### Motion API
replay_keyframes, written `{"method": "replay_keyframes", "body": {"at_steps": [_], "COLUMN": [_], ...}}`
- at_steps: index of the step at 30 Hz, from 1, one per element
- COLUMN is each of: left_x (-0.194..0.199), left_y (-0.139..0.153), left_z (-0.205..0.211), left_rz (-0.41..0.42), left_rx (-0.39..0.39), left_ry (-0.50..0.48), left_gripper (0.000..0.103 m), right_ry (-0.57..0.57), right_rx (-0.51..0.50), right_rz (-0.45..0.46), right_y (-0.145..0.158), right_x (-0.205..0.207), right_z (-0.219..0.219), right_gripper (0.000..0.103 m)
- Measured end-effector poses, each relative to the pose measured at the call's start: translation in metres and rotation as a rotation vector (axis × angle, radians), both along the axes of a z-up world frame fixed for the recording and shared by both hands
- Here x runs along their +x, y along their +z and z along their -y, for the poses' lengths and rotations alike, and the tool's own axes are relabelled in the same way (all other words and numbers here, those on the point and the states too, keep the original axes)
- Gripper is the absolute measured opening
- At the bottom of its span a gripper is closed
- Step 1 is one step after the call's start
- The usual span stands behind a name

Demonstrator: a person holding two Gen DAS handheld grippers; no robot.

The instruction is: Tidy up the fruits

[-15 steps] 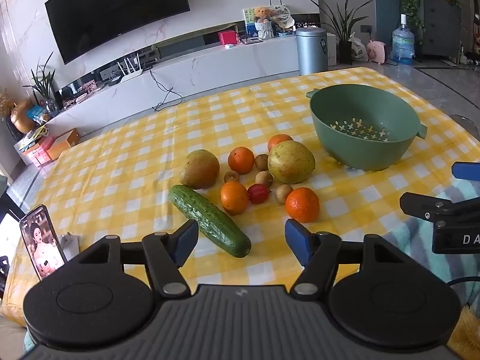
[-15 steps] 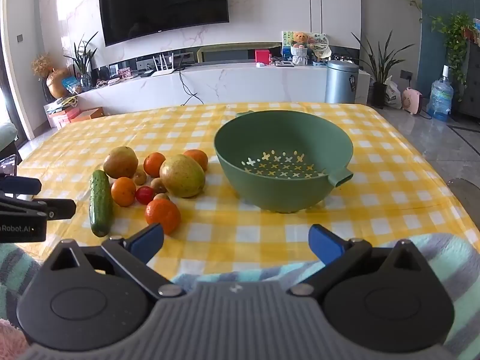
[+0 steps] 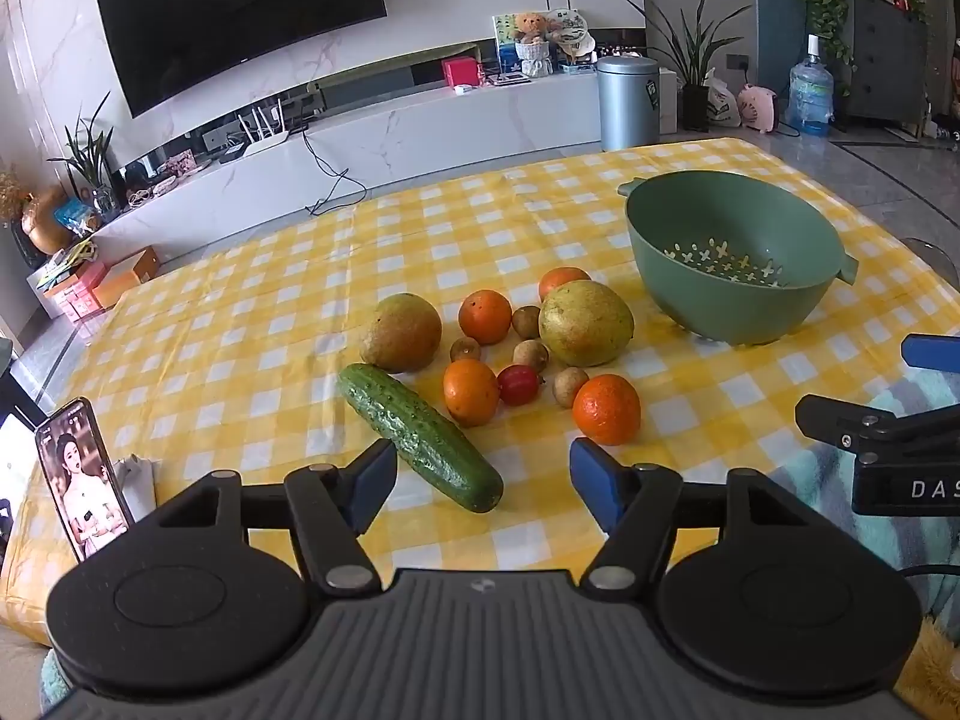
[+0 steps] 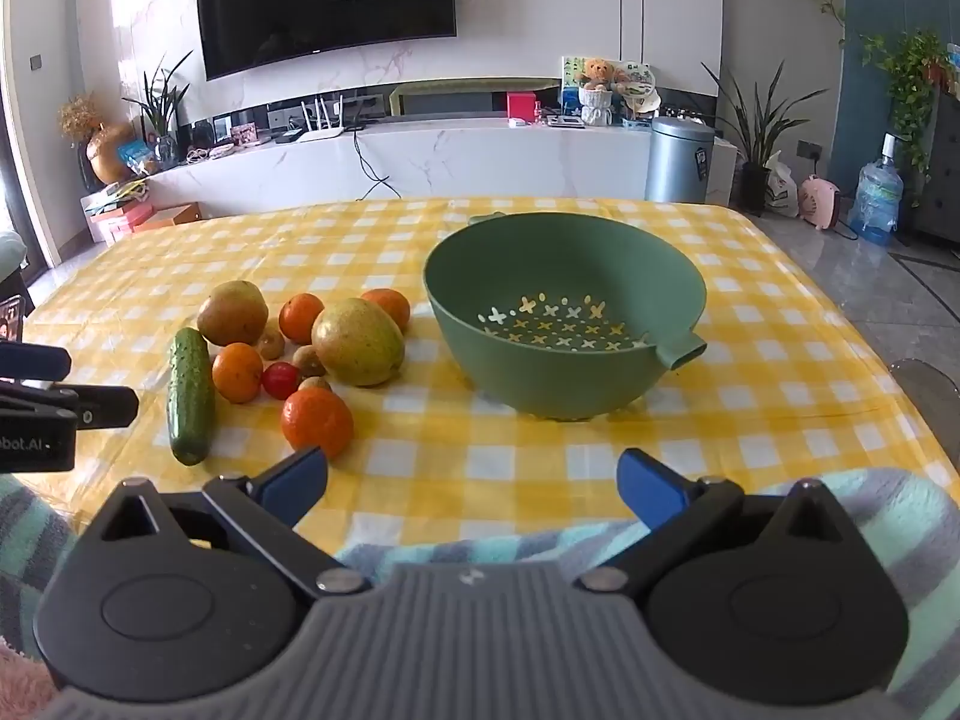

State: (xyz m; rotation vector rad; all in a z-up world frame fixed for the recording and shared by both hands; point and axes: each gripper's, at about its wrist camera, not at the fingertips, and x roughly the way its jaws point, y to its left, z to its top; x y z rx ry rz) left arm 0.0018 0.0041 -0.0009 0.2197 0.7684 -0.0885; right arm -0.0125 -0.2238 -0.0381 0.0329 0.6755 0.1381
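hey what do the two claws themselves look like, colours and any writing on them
Both look alike: the left claw and right claw each have a ribbed grey body, two round black discs, black link arms with silver pivot pins, and blue fingertips. Seen from the side, the right claw shows white letters "DAS" and the left shows "bot.AI", both cut off. No sleeves show.

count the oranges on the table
4. Nearest orange, one beside the cucumber, one mid-cluster, one half hidden behind the big pear. Others could be hidden.
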Motion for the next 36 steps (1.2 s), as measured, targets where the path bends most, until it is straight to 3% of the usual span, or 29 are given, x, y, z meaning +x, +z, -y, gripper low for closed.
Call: {"method": "replay_keyframes", "body": {"at_steps": [36], "left_x": [-0.004], "left_y": [0.0025], "left_z": [-0.0006], "left_rz": [0.002], "left_rx": [-0.003], "left_ry": [0.011], "left_gripper": [0.078], "right_ry": [-0.008], "right_rx": [-0.062], "right_rz": [-0.019], "right_y": [-0.0077], "right_x": [0.0044], "right_z": [-0.007], "right_gripper": [0.099]}}
